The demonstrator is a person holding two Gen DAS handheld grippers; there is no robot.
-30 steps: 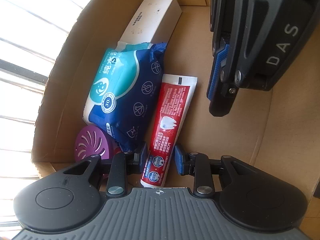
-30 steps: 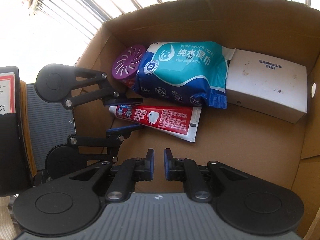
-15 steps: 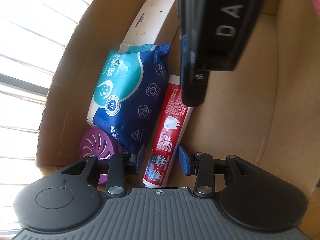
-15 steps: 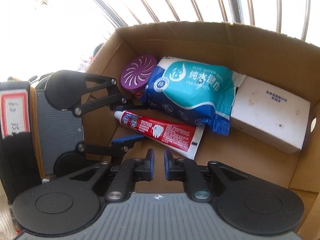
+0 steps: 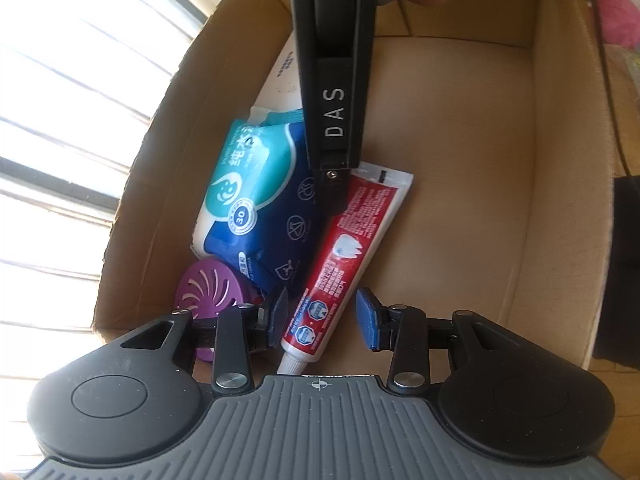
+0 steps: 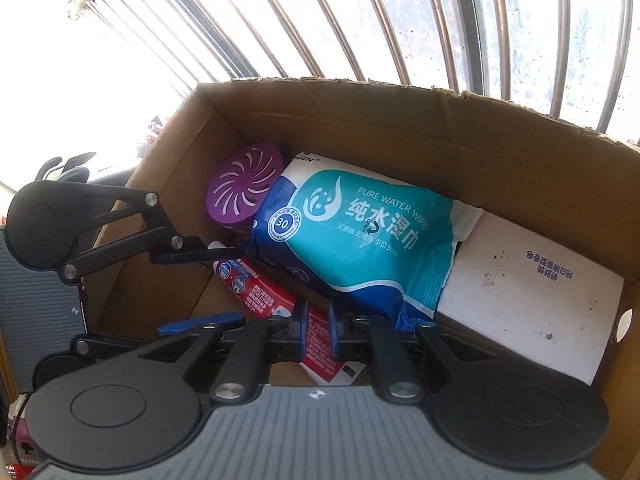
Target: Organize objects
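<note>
Nearest, left gripper (image 5: 322, 320), jaws spread, toothpaste tube (image 5: 340, 264) lying loose between; right gripper (image 6: 318, 334), jaws pressed together, empty. Beyond, in cardboard box (image 6: 400, 120): wipes pack (image 6: 360, 240), purple disc (image 6: 244, 192), white carton (image 6: 528, 300).

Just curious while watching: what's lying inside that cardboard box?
Inside the cardboard box: a purple round disc, a pack of wet wipes, a white carton and a toothpaste tube. Anything beneath the wipes is hidden.
</note>
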